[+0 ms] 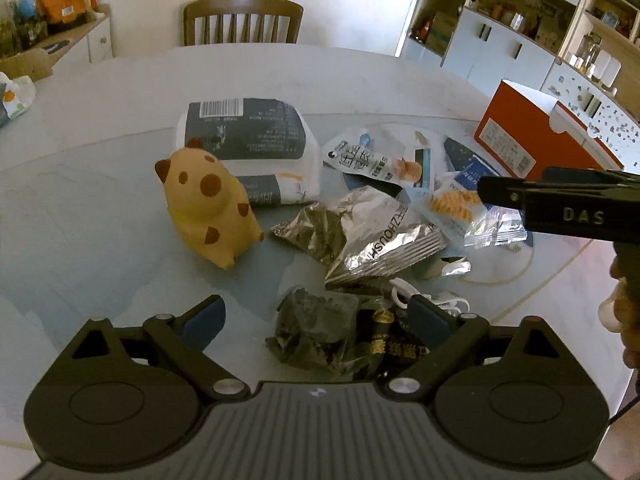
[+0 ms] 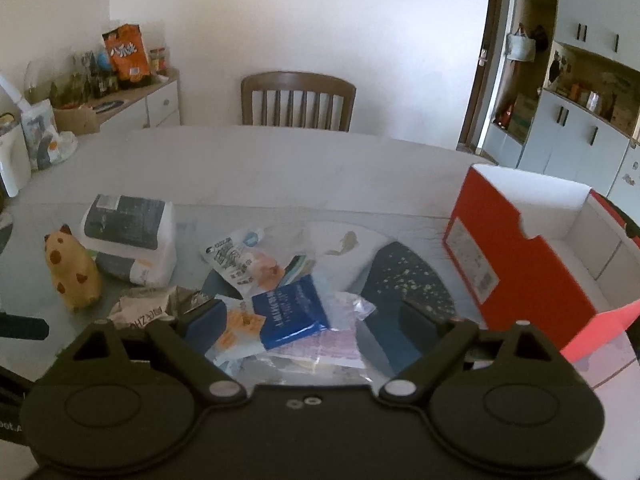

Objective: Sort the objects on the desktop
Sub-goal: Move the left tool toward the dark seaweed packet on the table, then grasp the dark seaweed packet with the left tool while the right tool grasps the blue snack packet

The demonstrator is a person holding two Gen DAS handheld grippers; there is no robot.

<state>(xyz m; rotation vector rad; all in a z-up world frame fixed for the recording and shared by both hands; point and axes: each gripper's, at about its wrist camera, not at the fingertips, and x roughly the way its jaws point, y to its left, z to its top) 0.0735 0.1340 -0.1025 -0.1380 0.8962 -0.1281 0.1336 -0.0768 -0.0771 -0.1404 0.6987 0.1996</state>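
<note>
**Both jaws standing wide over the litter, nothing held**

The left gripper (image 1: pixel 316 314) is hanging with its jaws spread wide and empty. Between them, lower down, a crumpled dark wrapper (image 1: pixel 316 330) is lying on the bench (image 1: pixel 100 216); the pads are not pressing on it, and whether they are touching it cannot be told. A white cord (image 1: pixel 424 298) is lying just beside the right-hand pad.

The right gripper (image 2: pixel 316 322) is likewise standing wide and empty, its jaws framing a blue packet (image 2: pixel 294 310) resting on clear and pink wrappers. Contact is not visible.

Beyond the jaws, a silver foil bag (image 1: pixel 372 236) and a white printed pouch (image 1: pixel 376 158) are lying in the heap at mid-bench. A spotted yellow toy animal (image 1: pixel 204 206) is standing upright to the left of the heap, apart from it, with a stack of wrapped tissue packs (image 1: pixel 248 140) just behind.

An open orange box (image 2: pixel 532 264) is standing at the right edge, its mouth upward, judged to be the receptacle for sorted items. The heap is still unsorted; sorting is judged to be at or near its start.
</note>
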